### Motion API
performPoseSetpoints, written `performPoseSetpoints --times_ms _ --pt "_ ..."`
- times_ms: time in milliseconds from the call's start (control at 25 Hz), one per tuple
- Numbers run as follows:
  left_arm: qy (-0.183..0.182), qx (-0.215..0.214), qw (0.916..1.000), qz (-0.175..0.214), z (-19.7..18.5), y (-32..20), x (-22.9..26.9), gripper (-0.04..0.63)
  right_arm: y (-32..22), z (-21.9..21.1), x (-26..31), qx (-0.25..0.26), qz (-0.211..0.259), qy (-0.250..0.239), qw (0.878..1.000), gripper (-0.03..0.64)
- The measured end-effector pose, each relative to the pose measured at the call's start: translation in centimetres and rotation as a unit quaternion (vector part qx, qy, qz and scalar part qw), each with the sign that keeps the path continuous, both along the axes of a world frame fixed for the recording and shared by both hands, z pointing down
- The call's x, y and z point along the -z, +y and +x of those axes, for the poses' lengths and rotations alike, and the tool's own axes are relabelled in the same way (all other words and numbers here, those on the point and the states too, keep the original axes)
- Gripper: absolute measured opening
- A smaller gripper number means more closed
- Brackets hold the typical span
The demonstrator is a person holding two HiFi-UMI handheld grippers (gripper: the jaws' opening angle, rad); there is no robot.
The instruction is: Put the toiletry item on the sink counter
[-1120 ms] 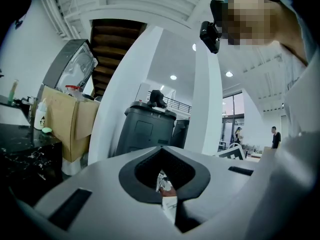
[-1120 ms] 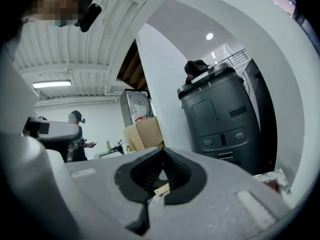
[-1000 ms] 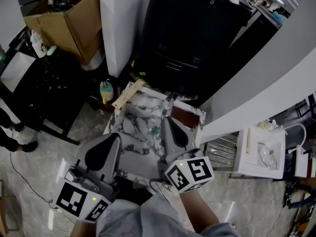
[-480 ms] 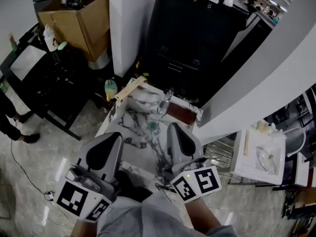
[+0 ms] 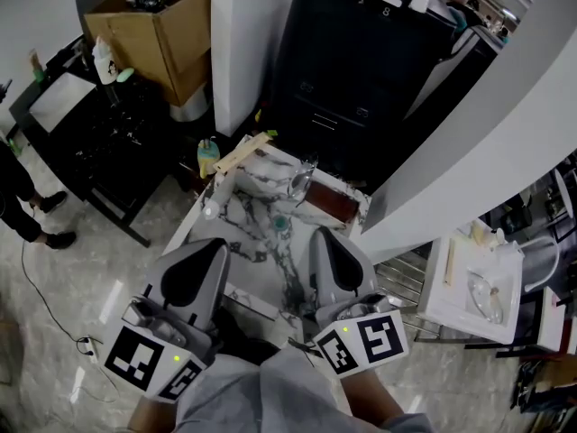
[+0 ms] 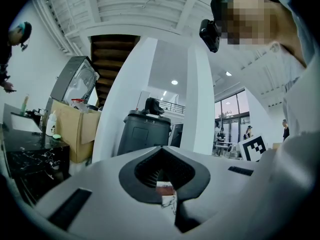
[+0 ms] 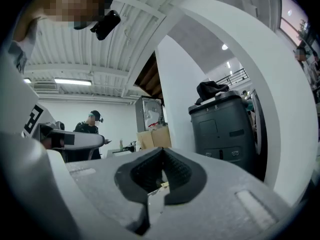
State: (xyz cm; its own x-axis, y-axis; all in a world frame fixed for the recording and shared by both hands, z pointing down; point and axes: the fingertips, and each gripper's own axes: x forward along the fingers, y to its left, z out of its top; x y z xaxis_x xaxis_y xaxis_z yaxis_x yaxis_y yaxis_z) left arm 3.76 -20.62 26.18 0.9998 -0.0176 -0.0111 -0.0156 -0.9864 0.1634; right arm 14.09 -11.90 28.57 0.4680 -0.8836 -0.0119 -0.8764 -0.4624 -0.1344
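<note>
A small marble-patterned sink counter [image 5: 236,207] with a chrome faucet [image 5: 301,184] stands on the floor ahead of me. A teal piece [image 5: 280,225] sits in its basin. A yellow-green bottle [image 5: 208,156] stands just past the counter's far left corner. My left gripper [image 5: 215,245] hovers over the counter's near left edge, its jaws shut and empty. My right gripper [image 5: 318,234] hangs by the near right side, also shut with nothing held. In the gripper views both the left gripper [image 6: 160,148] and the right gripper [image 7: 161,149] show closed tips pointing level across the room.
A tall black bin [image 5: 361,70] stands behind the counter, beside a white pillar [image 5: 239,43]. A cardboard box [image 5: 167,25] and a black table [image 5: 99,124] with a white bottle [image 5: 105,59] are at the left. A white cart [image 5: 473,282] is at the right. A person's legs [image 5: 27,201] show at the far left.
Both grippers have slid lower in the picture, away from the basin; the right one no longer overlaps it. The counter and the room have shifted up and right in the head view.
</note>
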Motion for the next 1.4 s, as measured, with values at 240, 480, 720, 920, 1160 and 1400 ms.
performPoseSetpoints --times_ms 240,480,720,920,1160,1400 --pt "-0.005 0.016 0.9999 0.002 -1.2 0.6 -0.1 0.005 -0.1 -1.3 -0.3 0.026 -0.004 -0.009 1.000 -0.003" --pt "-0.009 0.029 0.9995 -0.003 -2.0 0.7 -0.5 0.005 -0.3 -2.3 -0.4 0.042 -0.012 -0.004 0.999 -0.003" --pt "-0.007 0.028 0.9996 -0.002 -2.2 1.1 -0.2 0.005 0.0 -2.4 -0.5 0.043 -0.013 -0.009 0.999 -0.003" --pt "-0.005 0.027 0.9996 0.000 -2.2 1.4 -0.2 0.005 0.4 -2.5 -0.6 0.041 -0.013 -0.009 0.999 -0.003" --pt "-0.004 0.027 0.9996 0.001 -2.1 1.6 -0.1 0.005 0.6 -2.4 -0.7 0.043 -0.014 -0.012 0.999 -0.003" --pt "-0.002 0.036 0.9993 -0.002 -2.8 1.4 -0.3 0.005 0.6 -2.8 -1.2 0.047 -0.015 -0.021 0.999 -0.003"
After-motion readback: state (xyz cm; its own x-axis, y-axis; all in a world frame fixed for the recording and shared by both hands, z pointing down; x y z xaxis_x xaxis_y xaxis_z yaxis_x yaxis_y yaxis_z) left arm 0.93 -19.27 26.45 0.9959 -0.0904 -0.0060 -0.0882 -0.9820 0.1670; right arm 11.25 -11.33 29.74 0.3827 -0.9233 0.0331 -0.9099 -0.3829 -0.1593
